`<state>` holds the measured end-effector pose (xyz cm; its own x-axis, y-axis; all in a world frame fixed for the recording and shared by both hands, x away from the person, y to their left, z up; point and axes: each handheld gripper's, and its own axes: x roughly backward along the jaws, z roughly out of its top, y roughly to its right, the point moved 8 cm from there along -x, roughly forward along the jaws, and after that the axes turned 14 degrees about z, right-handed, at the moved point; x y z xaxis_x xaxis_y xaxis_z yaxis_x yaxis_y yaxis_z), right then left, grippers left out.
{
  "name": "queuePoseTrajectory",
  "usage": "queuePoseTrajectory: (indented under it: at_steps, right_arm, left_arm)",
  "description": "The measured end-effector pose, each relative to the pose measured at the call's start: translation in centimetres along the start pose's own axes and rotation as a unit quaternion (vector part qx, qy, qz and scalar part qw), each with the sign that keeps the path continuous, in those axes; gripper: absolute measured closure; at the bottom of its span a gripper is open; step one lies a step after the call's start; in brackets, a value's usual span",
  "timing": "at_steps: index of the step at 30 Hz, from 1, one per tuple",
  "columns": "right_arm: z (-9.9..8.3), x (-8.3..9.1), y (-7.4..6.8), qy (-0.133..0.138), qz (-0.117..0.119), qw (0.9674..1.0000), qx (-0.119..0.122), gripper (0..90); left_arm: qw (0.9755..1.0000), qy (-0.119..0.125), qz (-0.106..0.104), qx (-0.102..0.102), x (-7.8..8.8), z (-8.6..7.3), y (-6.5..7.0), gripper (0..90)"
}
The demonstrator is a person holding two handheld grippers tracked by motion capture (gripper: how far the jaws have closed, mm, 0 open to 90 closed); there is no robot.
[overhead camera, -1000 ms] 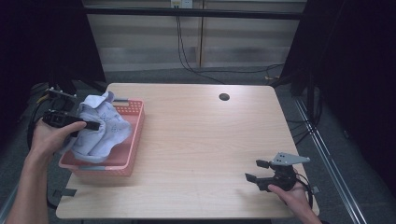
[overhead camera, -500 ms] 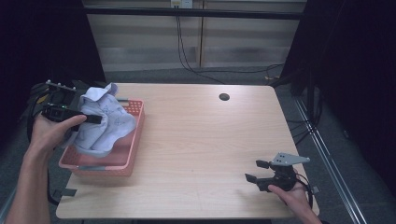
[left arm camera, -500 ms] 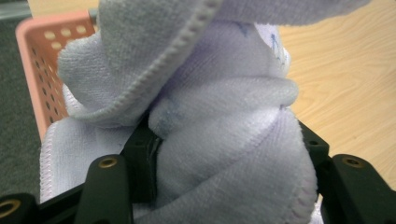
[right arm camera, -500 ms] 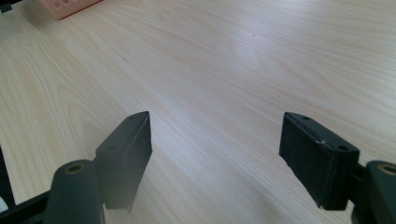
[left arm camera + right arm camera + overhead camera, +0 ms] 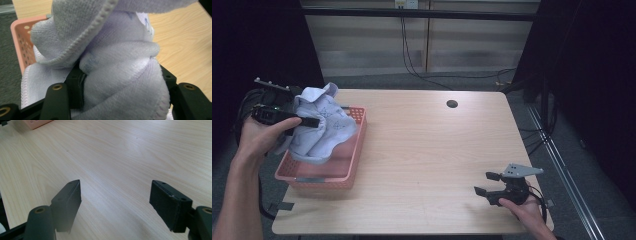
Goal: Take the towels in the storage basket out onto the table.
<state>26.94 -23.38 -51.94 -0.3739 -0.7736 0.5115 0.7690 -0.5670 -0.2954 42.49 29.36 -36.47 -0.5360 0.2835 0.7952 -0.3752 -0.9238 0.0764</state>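
Observation:
A bunched pale lavender towel [image 5: 324,127] hangs over the pink plastic basket [image 5: 319,177] at the table's left side. My left gripper [image 5: 314,121] is shut on the towel, held up in a hand that comes in from the left. In the left gripper view the towel [image 5: 120,67] bulges between both black jaws of the left gripper [image 5: 121,82], with the basket's rim [image 5: 18,37] behind it. Only the towel's lower folds reach into the basket. My right gripper [image 5: 484,183] rests low near the table's front right edge. Its jaws stand wide apart with nothing between them, over bare wood in the right gripper view [image 5: 115,195].
The light wooden table [image 5: 427,150] has a small dark round hole [image 5: 452,104] near its far edge. A corner of the basket [image 5: 37,123] shows far off in the right gripper view. Cables hang behind the table, and dark floor surrounds it.
The left hand has risen with the towel, drawing most of it up out of the basket. The right gripper has stayed where it was.

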Motion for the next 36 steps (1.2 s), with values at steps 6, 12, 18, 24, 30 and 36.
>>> queuePoseTrajectory:
  at_steps: [6,12,18,24,30,36]
  right_arm:
    - [0.0,0.0,0.0,-0.002,0.0,1.0,0.0,24.9]
    - [0.0,0.0,0.0,0.0,0.0,1.0,0.001,25.0]
    - [0.0,0.0,0.0,0.0,-0.001,1.0,0.001,25.0]
    - [0.0,0.1,0.0,0.0,-0.001,1.0,0.002,25.0]
    - [0.1,0.1,0.1,0.0,0.0,1.0,0.003,25.0]
    - [0.2,0.1,0.2,0.003,-0.002,1.0,0.004,25.0]
  left_arm:
    - [0.9995,0.03,-0.011,-0.001,0.7,0.9,0.9,40.2]
    - [0.9991,0.037,-0.021,-0.001,0.8,1.8,2.3,40.2]
    - [0.9984,0.04,-0.032,-0.025,0.4,2.2,4.4,40.2]
    - [0.9956,0.062,-0.051,-0.048,-0.2,3.1,7.6,40.3]
    - [0.9937,0.056,-0.07,-0.067,-1.7,3.1,10.8,40.2]
    - [0.9886,0.06,-0.098,-0.097,-2.7,3.6,14.8,40.2]
